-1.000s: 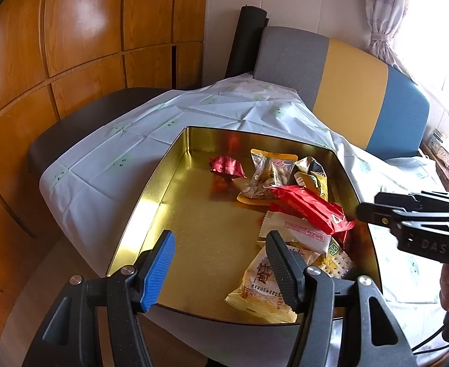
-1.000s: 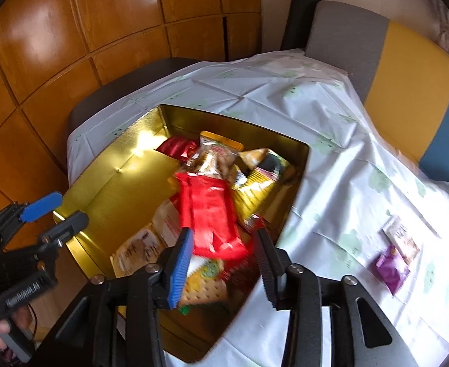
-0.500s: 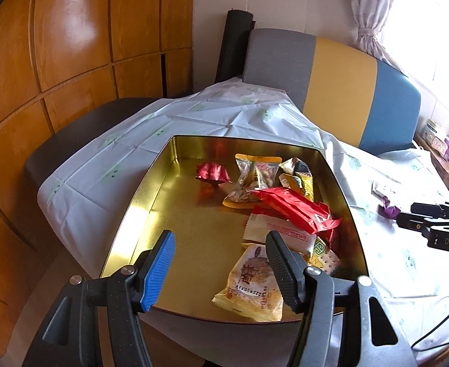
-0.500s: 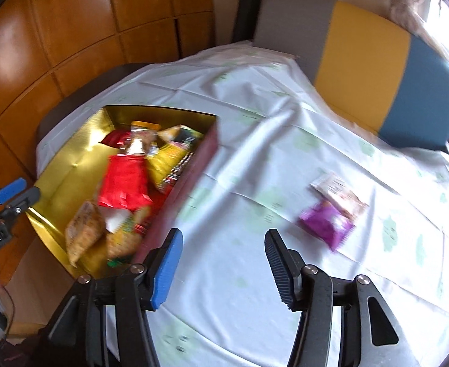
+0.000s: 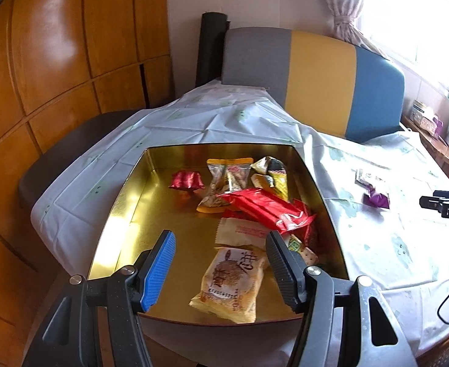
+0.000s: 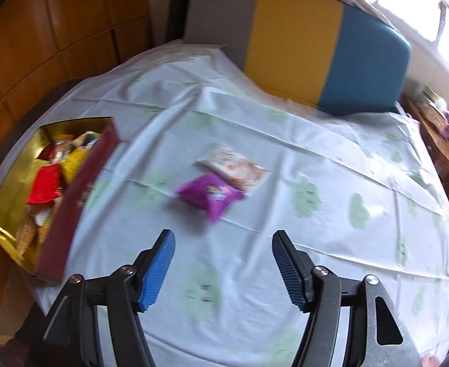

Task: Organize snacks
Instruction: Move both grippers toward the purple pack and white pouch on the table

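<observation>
A gold-lined tin box (image 5: 126, 214) sits on the table's left side and holds several snack packets, among them a long red packet (image 5: 267, 208) and a yellow pastry packet (image 5: 233, 281). My left gripper (image 5: 219, 263) is open and empty above the box's near edge. Two packets lie loose on the tablecloth: a purple one (image 6: 209, 195) and a white one (image 6: 236, 165). My right gripper (image 6: 222, 264) is open and empty, short of the purple packet. The box also shows in the right wrist view (image 6: 56, 208), and the purple packet in the left wrist view (image 5: 377, 198).
A white tablecloth with green prints (image 6: 316, 214) covers the round table. A grey, yellow and blue chair back (image 5: 316, 82) stands behind it. Wood panelling (image 5: 56, 76) lines the left wall. A dark seat (image 5: 71, 153) lies left of the table.
My right gripper has swung right, away from the box and over to the two loose packets on the cloth. My left gripper has held near the box's front edge, open throughout.
</observation>
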Available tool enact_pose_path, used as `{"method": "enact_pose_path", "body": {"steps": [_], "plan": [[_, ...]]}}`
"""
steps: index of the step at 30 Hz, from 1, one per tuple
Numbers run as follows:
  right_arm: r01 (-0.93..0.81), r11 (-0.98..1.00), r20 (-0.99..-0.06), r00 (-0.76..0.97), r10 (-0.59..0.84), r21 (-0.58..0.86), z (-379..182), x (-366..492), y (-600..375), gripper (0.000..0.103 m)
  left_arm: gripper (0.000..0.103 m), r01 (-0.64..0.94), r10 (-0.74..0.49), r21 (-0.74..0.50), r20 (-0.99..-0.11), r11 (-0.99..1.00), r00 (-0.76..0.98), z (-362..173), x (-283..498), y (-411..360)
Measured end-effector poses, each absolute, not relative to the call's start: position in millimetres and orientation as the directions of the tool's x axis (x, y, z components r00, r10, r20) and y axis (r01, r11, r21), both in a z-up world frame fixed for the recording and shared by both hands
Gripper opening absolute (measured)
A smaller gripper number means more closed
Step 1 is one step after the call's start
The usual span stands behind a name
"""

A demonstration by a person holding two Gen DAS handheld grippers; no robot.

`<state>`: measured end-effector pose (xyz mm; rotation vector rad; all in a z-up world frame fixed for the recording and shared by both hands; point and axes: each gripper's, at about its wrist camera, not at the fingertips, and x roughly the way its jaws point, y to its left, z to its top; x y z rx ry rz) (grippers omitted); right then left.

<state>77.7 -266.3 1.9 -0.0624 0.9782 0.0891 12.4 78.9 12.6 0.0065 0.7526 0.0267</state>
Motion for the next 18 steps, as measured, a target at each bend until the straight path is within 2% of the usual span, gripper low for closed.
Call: {"method": "enact_pose_path", "body": {"steps": [11,18], "plan": [[0.217,0.972,-0.867,0.497,-0.031,0.089,-32,84,-361,0.071,0.062,0.074,-0.01,0.063,-0.69,0.995,0.724,17,21,36],[0.307,0.94,-0.865,0.502,-0.029,0.147,-28,82,-381,0.072,0.062,0.168,-0.063,0.083,-0.696,0.982,0.716,21,34,-3]]}}
